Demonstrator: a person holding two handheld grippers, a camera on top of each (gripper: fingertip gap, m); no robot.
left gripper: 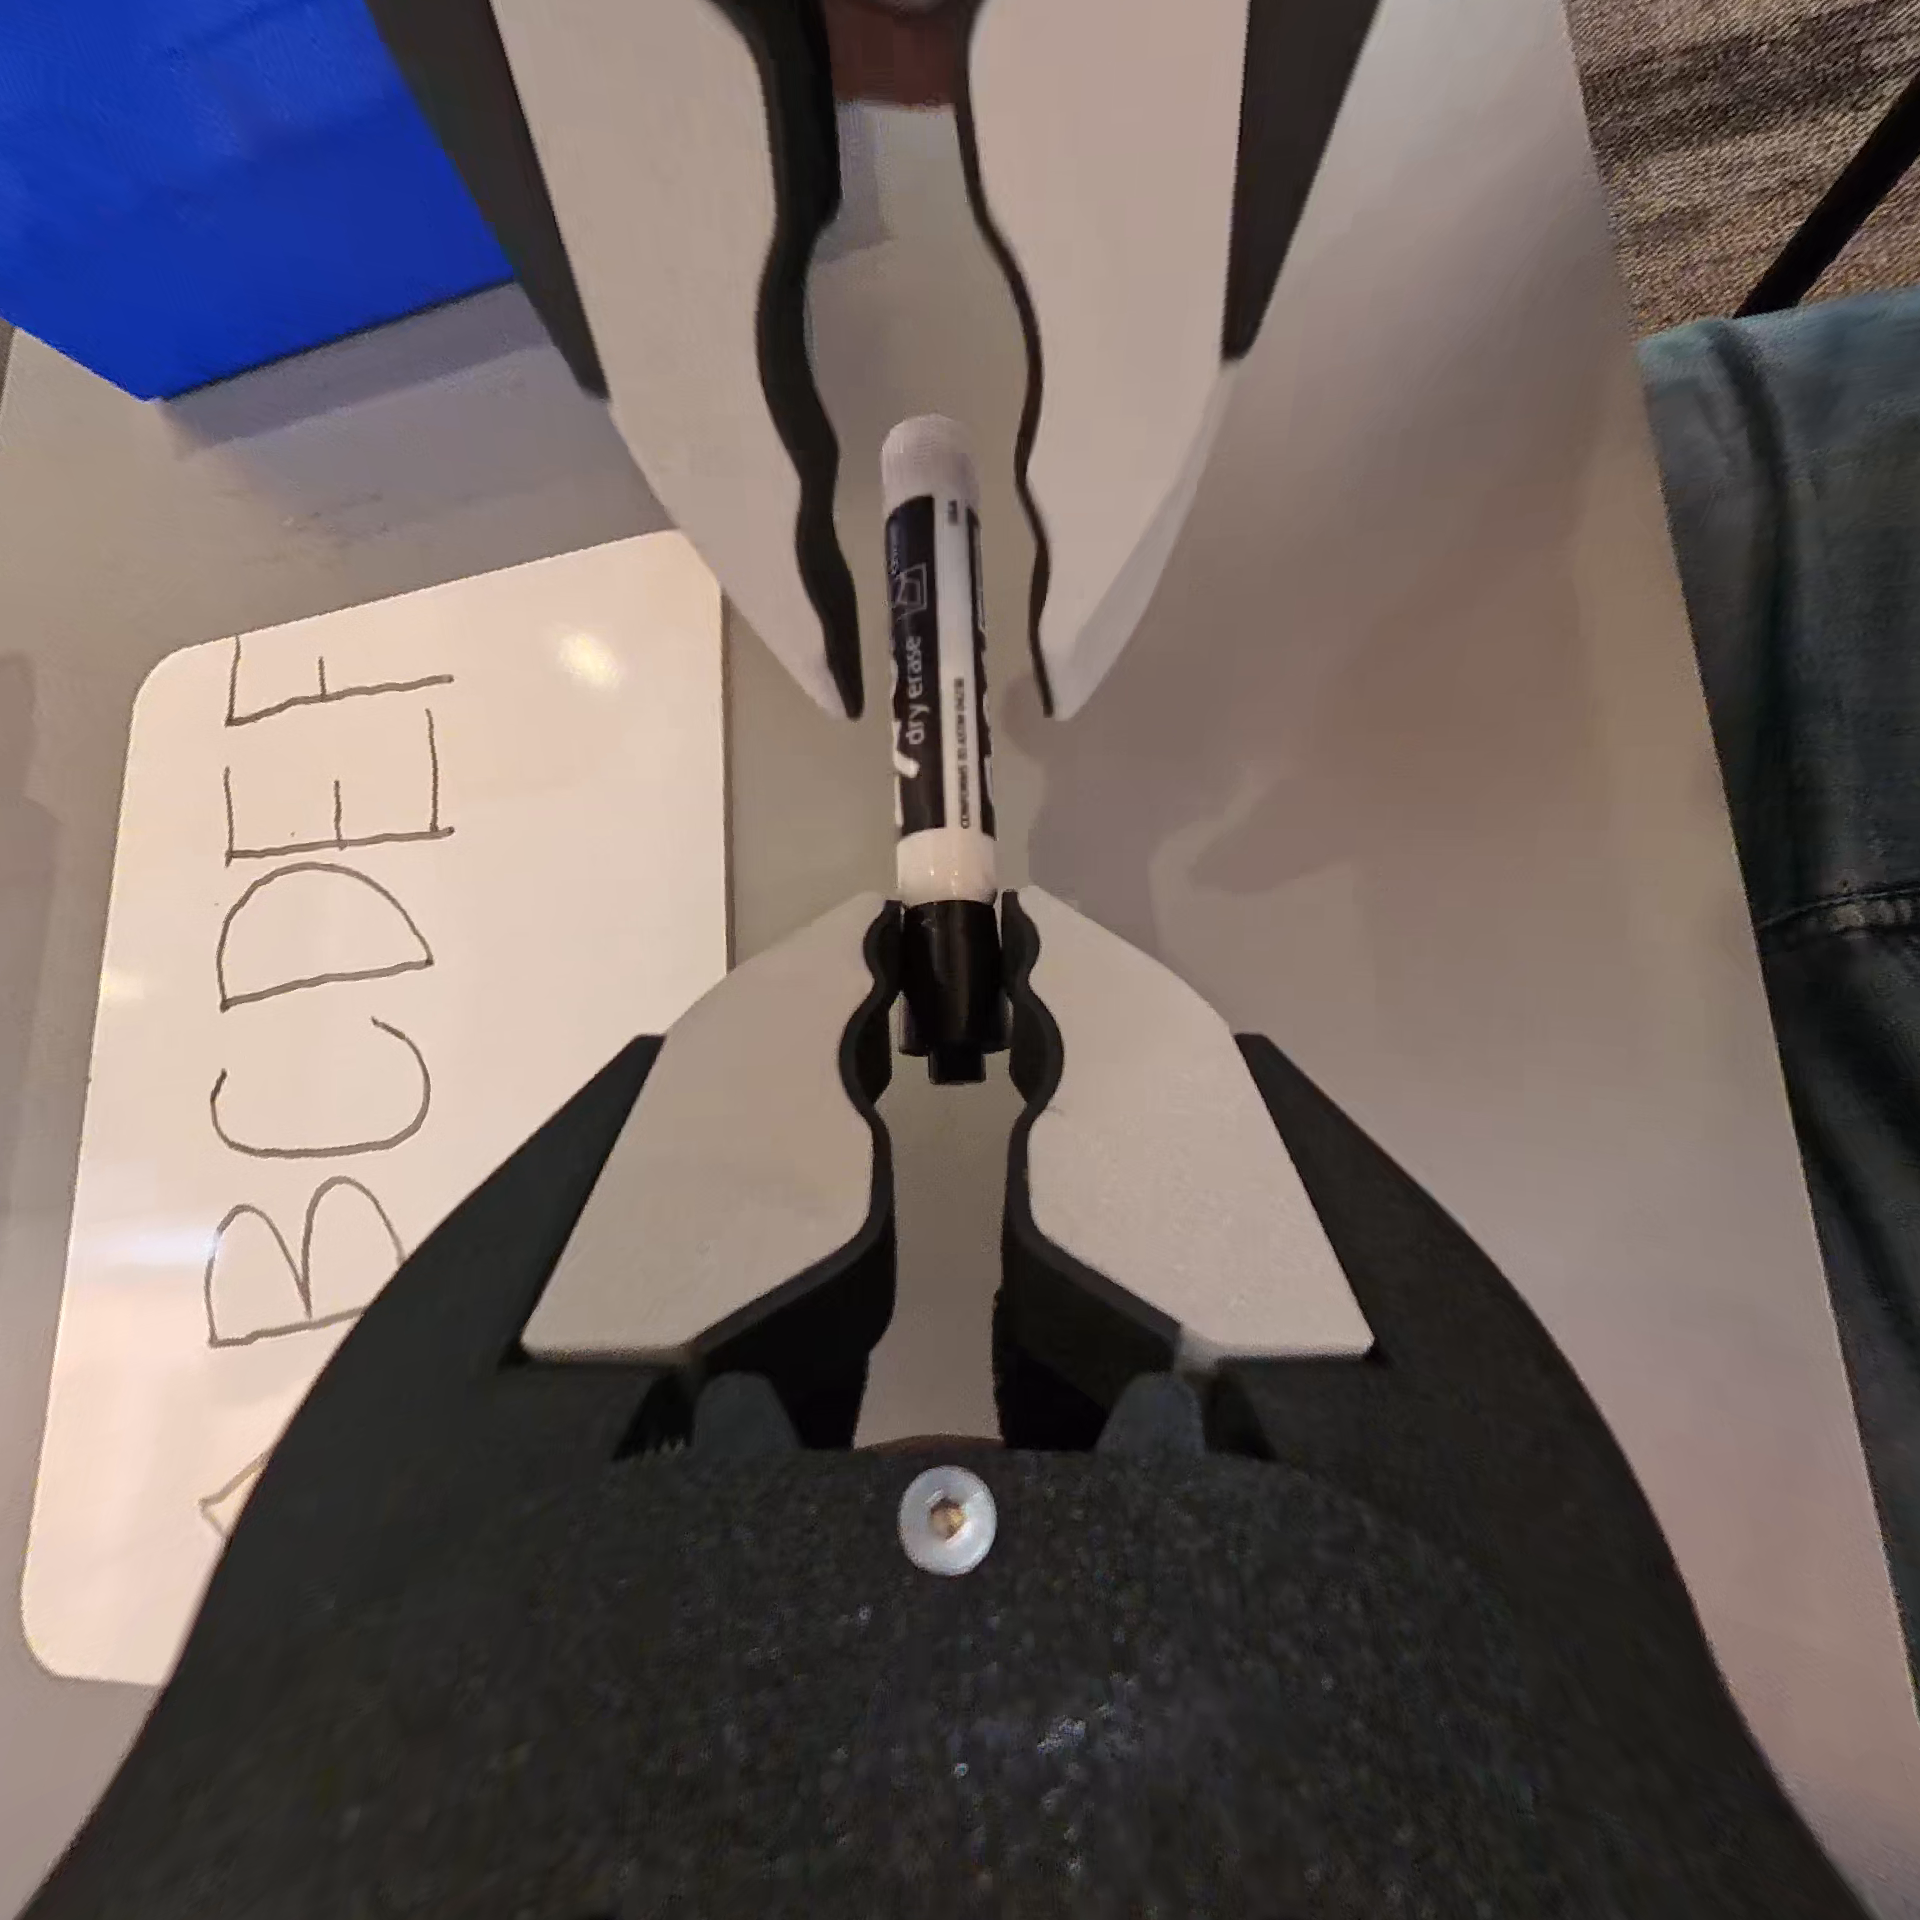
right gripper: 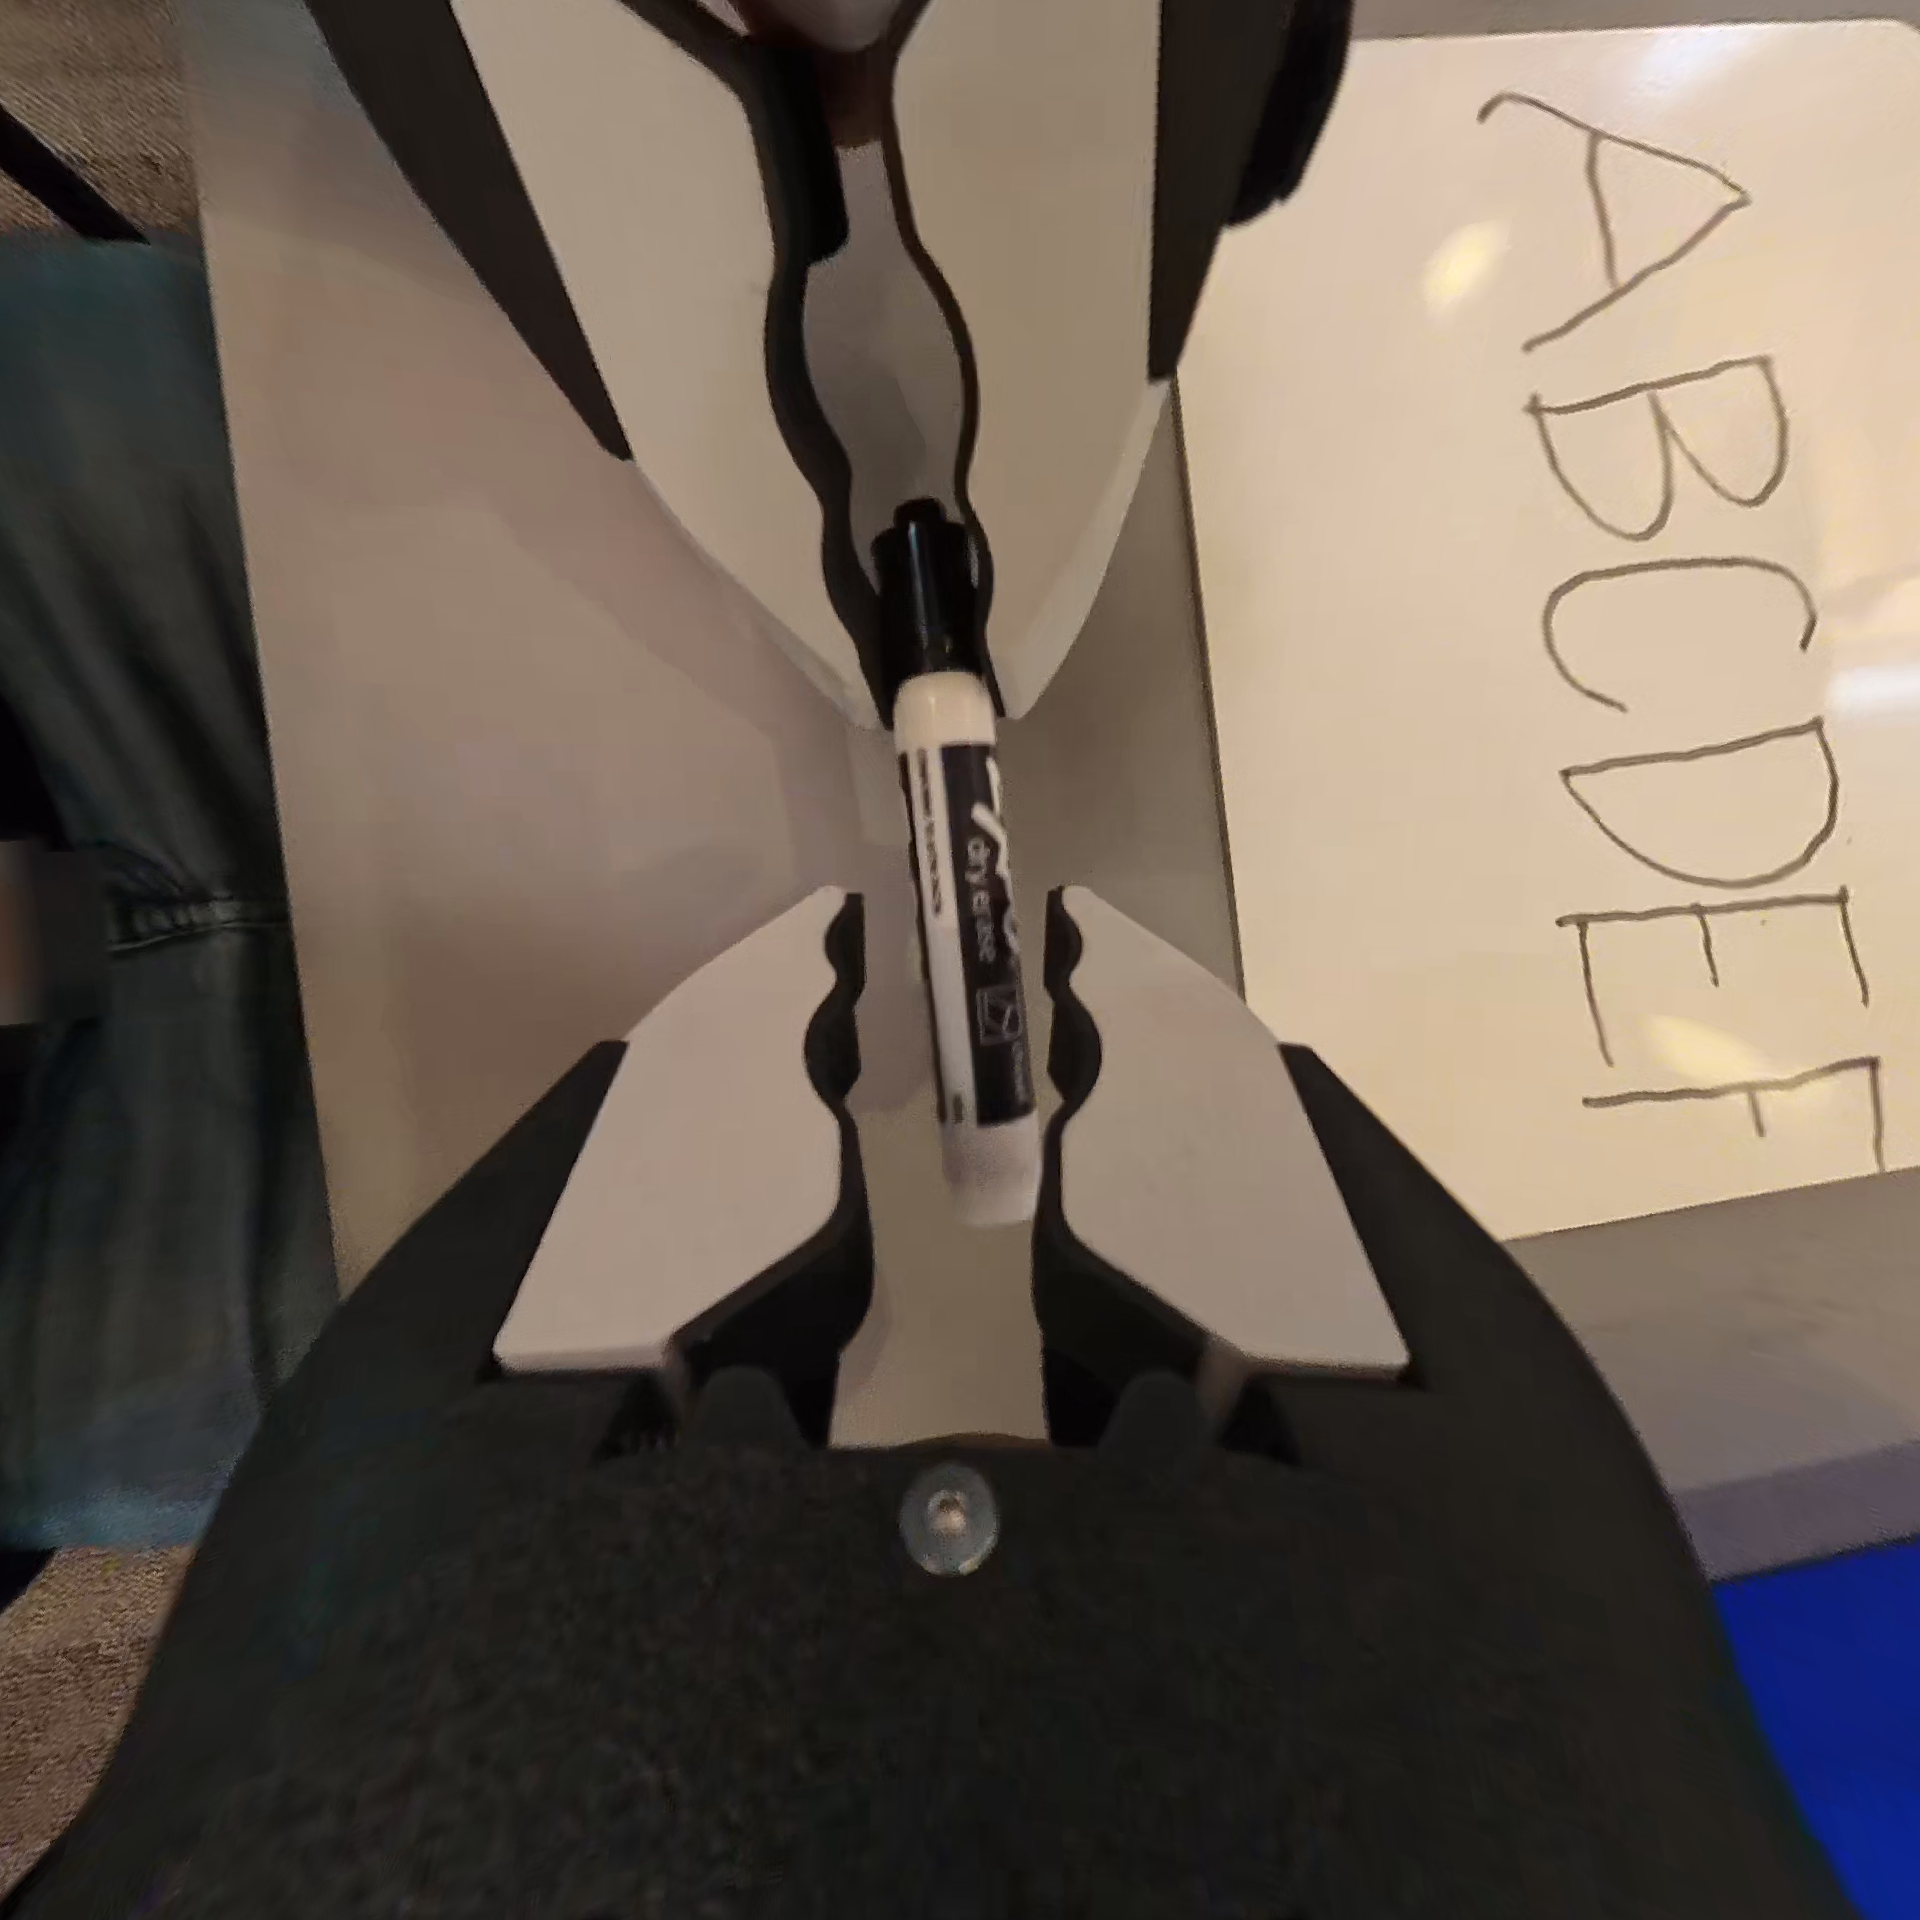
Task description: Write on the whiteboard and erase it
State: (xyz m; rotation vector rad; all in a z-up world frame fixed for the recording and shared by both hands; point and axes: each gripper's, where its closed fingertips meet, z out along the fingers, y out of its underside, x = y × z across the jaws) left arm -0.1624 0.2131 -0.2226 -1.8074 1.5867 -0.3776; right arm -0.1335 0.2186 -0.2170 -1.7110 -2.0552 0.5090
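Though lettered along its length, not yet wiped: whiteboard (left gripper: 582,831) flat on the pale desk (left gripper: 1351,727), set back from the near edge, where a trouser leg (left gripper: 1787,727) shows. Past the whiteboard's far end, toward a corner of the desk, a blue block (left gripper: 208,187).

Over the bare strip between whiteboard and near edge, two grippers meeting head-on. Left gripper (left gripper: 948,920) clenched tight on the black cap (left gripper: 951,987) of the marker (left gripper: 938,665). Right gripper (right gripper: 954,914) released, jaws parted and straddling the back end of the white barrel, with a gap showing on each side.

Marker's long axis in line with both grippers, cap toward the left, tail toward the right, and roughly parallel to the whiteboard's long side.

Probably recapping or a hand-off; cannot tell which. Either way, right jaws already in place around the barrel: no reach or turn called for, only a squeeze square across it. Any pull afterwards best kept straight along that shared axis, to avoid cocking the cap.
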